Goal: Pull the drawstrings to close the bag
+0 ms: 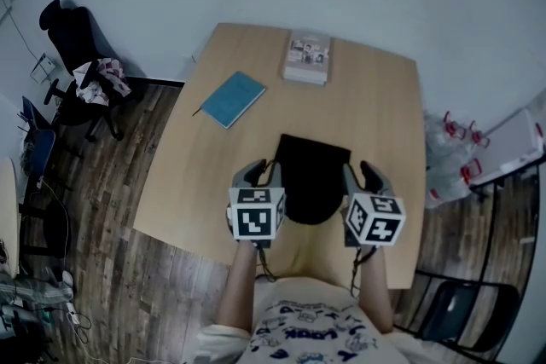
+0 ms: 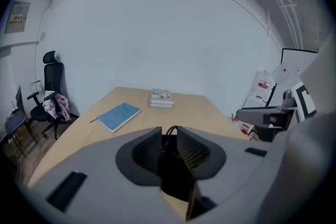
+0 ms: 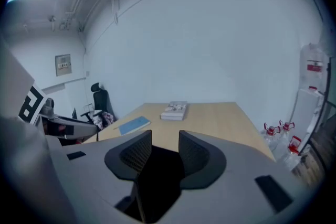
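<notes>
A black drawstring bag [image 1: 311, 179] lies flat on the near part of the wooden table [image 1: 375, 115]. My left gripper [image 1: 263, 173] sits at the bag's left edge and my right gripper [image 1: 365, 176] at its right edge. In the left gripper view the jaws of the left gripper [image 2: 169, 138] stand a little apart, with a thin dark cord loop [image 2: 170, 130] rising between their tips and the bag's black cloth [image 2: 176, 178] below. In the right gripper view the right gripper [image 3: 165, 145] has its jaws wider apart over black cloth [image 3: 157, 178]; no cord shows there.
A blue notebook [image 1: 233, 98] lies at the table's left and a stack of books [image 1: 307, 57] at its far edge. An office chair [image 1: 81, 55] stands to the far left, water bottles [image 1: 448, 158] to the right, and a black chair [image 1: 465, 311] at the near right.
</notes>
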The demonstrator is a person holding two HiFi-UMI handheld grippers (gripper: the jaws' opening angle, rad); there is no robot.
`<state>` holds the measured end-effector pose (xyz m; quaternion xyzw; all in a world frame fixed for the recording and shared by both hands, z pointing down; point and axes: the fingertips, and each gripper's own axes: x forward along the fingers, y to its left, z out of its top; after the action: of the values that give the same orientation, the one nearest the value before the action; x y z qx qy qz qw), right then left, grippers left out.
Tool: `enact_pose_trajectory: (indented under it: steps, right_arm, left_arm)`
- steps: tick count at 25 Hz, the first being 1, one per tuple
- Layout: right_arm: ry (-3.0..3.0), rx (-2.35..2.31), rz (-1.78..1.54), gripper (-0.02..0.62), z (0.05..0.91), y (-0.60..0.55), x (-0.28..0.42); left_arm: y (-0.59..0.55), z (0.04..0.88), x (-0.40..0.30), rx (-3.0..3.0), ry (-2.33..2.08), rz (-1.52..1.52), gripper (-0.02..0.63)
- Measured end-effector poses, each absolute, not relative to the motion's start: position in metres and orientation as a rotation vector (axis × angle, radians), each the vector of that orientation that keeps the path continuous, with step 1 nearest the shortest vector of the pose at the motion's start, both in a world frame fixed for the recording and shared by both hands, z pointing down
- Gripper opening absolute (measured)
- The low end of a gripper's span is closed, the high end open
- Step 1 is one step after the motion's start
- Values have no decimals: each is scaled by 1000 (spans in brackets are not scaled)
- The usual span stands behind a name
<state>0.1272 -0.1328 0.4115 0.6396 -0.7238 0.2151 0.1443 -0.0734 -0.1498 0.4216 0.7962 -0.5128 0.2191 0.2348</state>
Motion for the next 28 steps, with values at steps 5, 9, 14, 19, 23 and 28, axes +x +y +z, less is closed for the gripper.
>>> enact_pose_trajectory:
  steps: [5, 9, 14, 19, 23, 28]
  right_arm:
    - [-2154, 1930, 443, 104, 369, -134, 115]
    - [-2194, 1954, 420, 76, 356, -134, 109]
    - [-2205, 1984, 401, 41, 351, -134, 108]
    - [-2198, 2008, 366, 37, 346, -132, 110]
    - [-2198, 2024, 349, 37, 342, -130, 114]
    - [-2192, 2038, 329, 37, 341, -130, 117]
  left_arm:
    - [-149, 379, -59, 2290, -1429, 489, 87]
    - [-149, 357, -52, 2359, -1444, 459, 87]
    - [-148, 344, -46, 2402, -1441, 405, 87]
    - [-147, 337, -47, 2421, -1470, 383, 87]
    - [-146, 333, -46, 2441, -1484, 381, 87]
    - [-147, 331, -49, 2447, -1496, 364, 84]
